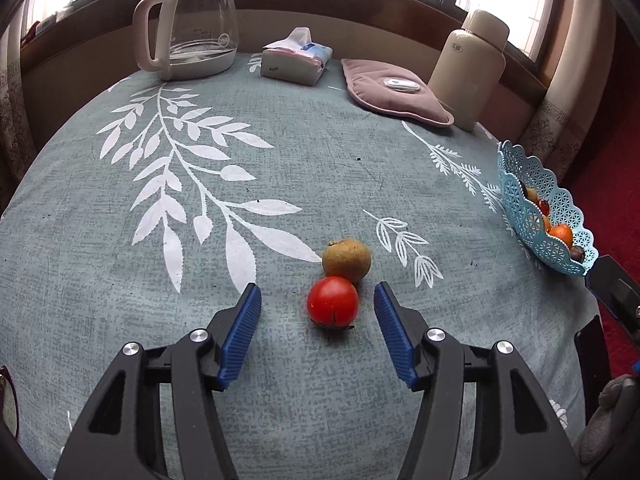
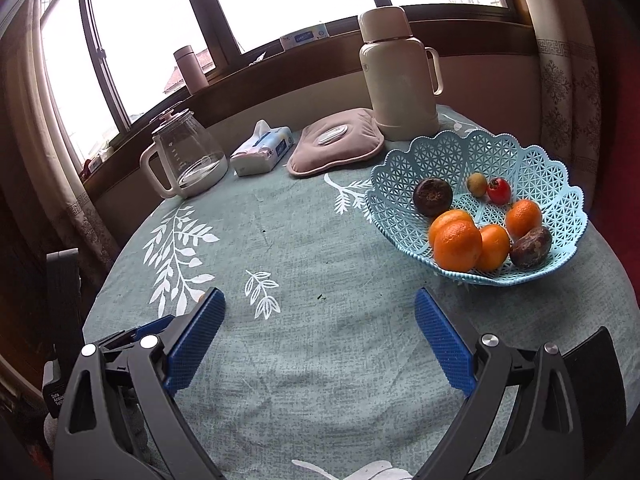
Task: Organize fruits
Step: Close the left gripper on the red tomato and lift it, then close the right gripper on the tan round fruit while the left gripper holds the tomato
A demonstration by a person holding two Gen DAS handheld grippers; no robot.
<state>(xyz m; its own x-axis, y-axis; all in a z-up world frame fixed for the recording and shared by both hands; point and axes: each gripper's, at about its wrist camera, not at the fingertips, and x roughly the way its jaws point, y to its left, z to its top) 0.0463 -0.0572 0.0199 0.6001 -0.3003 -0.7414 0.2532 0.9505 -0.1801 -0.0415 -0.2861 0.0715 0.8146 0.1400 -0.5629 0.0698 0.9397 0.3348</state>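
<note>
Two loose fruits (image 1: pixel 340 284) between wide left gripper (image 1: pixel 318 300) only; basket (image 2: pixel 416 160) interior beyond wide, empty right gripper (image 2: pixel 318 308).

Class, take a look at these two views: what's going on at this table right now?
A person holding two grippers is sorting fruit into a blue lattice basket. The left gripper is open around a red tomato on the tablecloth, not yet closed; a brownish-green fruit sits against it just behind. The right gripper is open and empty over the cloth near the basket, which already holds oranges, two dark fruits, a small tomato and a small green fruit.
</note>
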